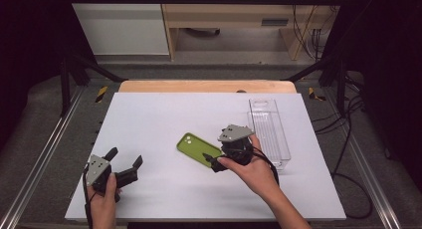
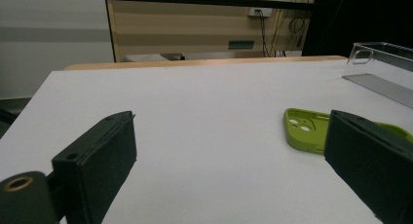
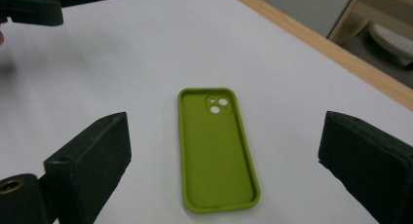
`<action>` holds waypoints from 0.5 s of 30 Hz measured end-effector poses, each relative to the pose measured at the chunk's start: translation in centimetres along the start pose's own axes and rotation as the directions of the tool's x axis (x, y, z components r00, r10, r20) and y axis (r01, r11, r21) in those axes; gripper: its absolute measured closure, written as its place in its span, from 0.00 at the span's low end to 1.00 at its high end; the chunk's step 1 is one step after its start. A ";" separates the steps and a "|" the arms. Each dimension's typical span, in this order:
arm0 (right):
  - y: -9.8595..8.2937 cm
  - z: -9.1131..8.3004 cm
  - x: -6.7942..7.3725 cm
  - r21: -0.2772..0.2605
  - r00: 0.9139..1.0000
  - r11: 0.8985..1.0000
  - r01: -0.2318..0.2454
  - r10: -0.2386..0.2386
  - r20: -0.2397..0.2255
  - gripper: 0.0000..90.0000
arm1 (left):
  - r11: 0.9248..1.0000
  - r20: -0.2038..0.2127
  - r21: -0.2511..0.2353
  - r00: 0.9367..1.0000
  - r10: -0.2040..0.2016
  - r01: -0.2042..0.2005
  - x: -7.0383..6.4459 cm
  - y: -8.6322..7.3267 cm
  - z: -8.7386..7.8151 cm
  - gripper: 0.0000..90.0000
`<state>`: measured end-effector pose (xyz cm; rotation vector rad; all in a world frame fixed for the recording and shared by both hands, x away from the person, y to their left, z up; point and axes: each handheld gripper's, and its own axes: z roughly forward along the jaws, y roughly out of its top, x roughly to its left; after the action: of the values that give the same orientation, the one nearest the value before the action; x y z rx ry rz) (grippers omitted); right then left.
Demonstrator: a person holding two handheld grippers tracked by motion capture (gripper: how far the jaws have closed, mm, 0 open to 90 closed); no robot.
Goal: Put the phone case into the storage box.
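Observation:
A lime-green phone case (image 1: 197,148) lies open side up on the white table, a little right of centre. My right gripper (image 1: 214,147) hovers over its near-right end, open wide. In the right gripper view the case (image 3: 216,146) lies lengthwise between the two black jaws, camera holes at its far end, and the gripper (image 3: 226,124) touches nothing. My left gripper (image 1: 125,157) stands open near the front left of the table, empty. From the left gripper (image 2: 231,136) the case (image 2: 304,129) lies ahead to the right, partly behind the right jaw.
A clear plastic tray (image 1: 260,105) stands lengthwise along the right side of the white table top (image 1: 164,114), just beyond my right hand. A wooden strip (image 1: 199,85) marks the far edge. Black frame posts rise at both sides.

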<state>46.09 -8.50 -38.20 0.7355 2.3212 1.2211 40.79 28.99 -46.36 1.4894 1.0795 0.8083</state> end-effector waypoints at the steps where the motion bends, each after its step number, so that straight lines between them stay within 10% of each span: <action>1: -0.1 0.3 0.0 0.011 1.000 1.000 -0.001 0.001 -0.008 0.07 | 1.000 0.001 0.001 1.000 0.002 -0.002 0.0 0.0 0.0 0.05; 4: -0.7 1.7 0.0 0.056 1.000 0.998 0.015 -0.014 -0.009 0.08 | 0.999 -0.011 0.010 0.999 0.050 -0.050 -0.3 0.1 -0.3 0.05; 15: -2.0 4.4 -0.8 0.115 0.999 0.993 -0.022 0.026 -0.028 0.08 | 1.000 0.023 0.001 0.999 0.023 -0.023 -0.2 0.1 -0.1 0.05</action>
<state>48.72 -7.20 -42.17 0.7914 2.4302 1.1234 40.68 28.82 -46.25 1.5114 1.0478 0.8047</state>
